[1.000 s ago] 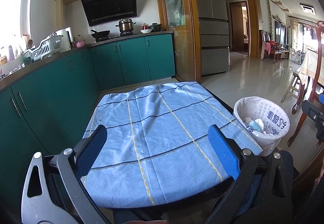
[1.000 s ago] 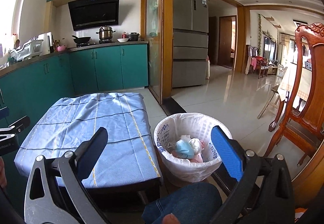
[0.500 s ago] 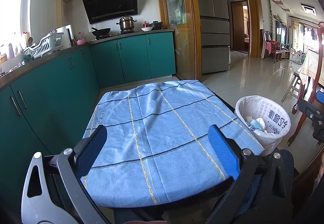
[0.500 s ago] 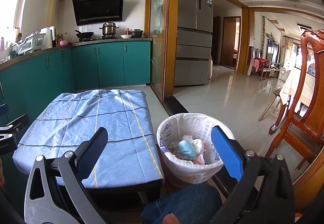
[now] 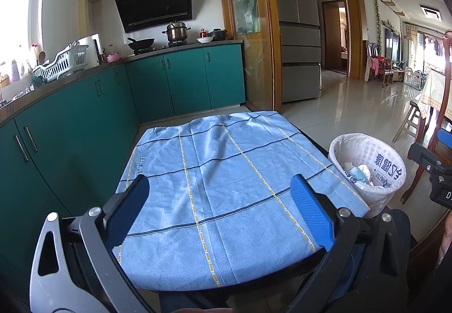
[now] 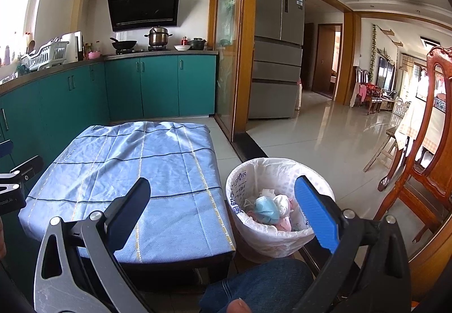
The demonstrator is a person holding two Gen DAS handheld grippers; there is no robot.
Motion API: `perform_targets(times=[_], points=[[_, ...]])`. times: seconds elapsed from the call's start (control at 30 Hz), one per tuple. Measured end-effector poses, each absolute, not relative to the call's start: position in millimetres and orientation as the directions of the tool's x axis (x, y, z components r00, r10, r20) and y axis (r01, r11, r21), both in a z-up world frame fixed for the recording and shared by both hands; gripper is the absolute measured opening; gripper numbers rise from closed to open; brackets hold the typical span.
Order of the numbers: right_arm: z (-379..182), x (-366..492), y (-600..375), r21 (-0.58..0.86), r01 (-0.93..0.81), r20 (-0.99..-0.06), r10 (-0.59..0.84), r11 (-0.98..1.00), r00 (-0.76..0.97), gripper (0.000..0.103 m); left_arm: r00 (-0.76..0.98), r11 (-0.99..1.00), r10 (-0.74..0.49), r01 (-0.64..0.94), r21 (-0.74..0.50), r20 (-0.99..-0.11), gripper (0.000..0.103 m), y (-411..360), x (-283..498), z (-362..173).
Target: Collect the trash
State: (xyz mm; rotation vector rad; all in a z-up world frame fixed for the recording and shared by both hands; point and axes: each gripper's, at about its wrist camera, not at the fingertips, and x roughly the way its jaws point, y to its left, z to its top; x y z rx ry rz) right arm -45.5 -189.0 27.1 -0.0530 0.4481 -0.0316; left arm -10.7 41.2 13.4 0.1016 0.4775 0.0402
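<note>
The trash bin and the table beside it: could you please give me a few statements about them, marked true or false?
1. The trash bin is lined with a white bag. True.
2. The bin is empty. False: crumpled trash lies inside.
3. Trash lies on the blue checked cloth. False: nothing lies on it.
4. The left tongs are open and hold nothing. True.
5. The right tongs grip a wad. False: open, holding nothing.

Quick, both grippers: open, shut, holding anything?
Left gripper: open, empty, over the blue cloth.
Right gripper: open, empty, near the trash bin.
</note>
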Motion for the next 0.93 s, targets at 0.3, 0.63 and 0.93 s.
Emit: perform_targets(times=[0.3, 0.63, 0.93], points=[[24, -42, -188, -0.058, 0.007, -0.446, -0.032, 0.998, 0.894, 0.099, 0.882, 0.994, 0.060, -0.011, 0.107, -0.468, 0.100, 41, -6, 10], [20, -35, -190, -0.055, 0.003, -0.463, -0.028, 0.999, 0.886, 0.099, 0.872, 0.996, 0.065, -0.024, 0.091, -0.485, 0.100, 44, 3, 3], [8, -20, -191, -0.039, -0.009, -0.505, -0.012, 0.999, 0.863, 0.099, 0.823, 0.993, 0.111, -0.072, 0.093, -0.557, 0.100, 57, 36, -18]])
